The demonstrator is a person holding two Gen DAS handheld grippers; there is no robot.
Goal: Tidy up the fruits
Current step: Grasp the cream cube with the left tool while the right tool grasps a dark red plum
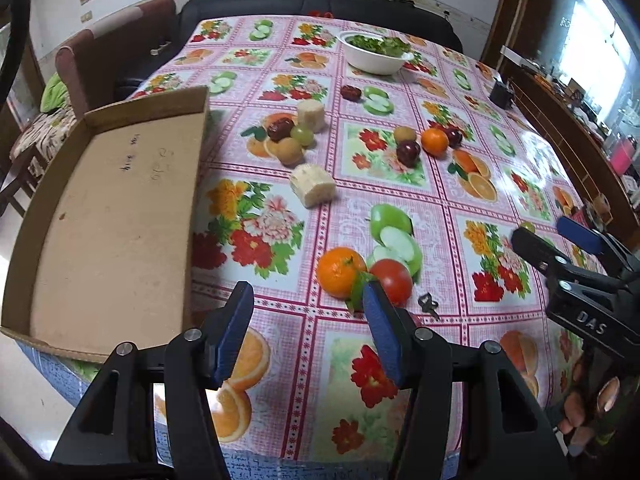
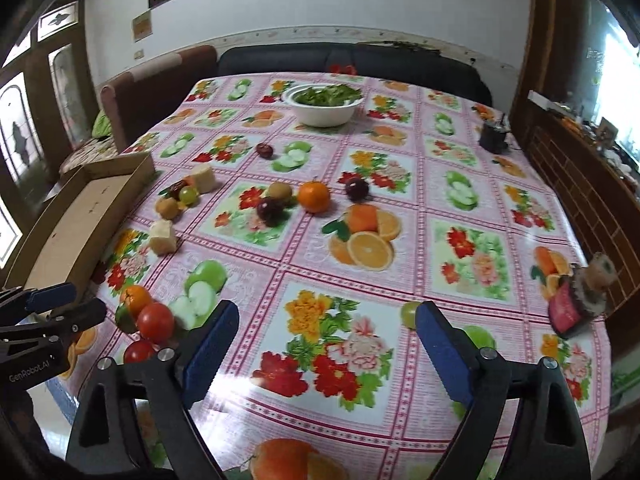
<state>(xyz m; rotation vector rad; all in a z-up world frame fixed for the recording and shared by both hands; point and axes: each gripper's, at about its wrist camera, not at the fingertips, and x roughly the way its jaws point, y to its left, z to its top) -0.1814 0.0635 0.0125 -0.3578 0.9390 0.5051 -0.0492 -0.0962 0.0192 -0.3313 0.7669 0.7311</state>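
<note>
Left gripper [image 1: 308, 304] is hovering spread and empty, with the orange [image 1: 340, 272] lying just ahead at 1 o'clock.

Right gripper [image 2: 322, 332] is gaping empty too, a grape [image 2: 409, 314] sitting at its right finger; the box [image 1: 116, 216] is waiting at the left one's 10 o'clock. I'm counting two oranges, two tomatoes, two grapes.

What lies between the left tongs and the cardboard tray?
Nothing: in the left wrist view only bare tablecloth separates the left tongs from the cardboard tray.
</note>
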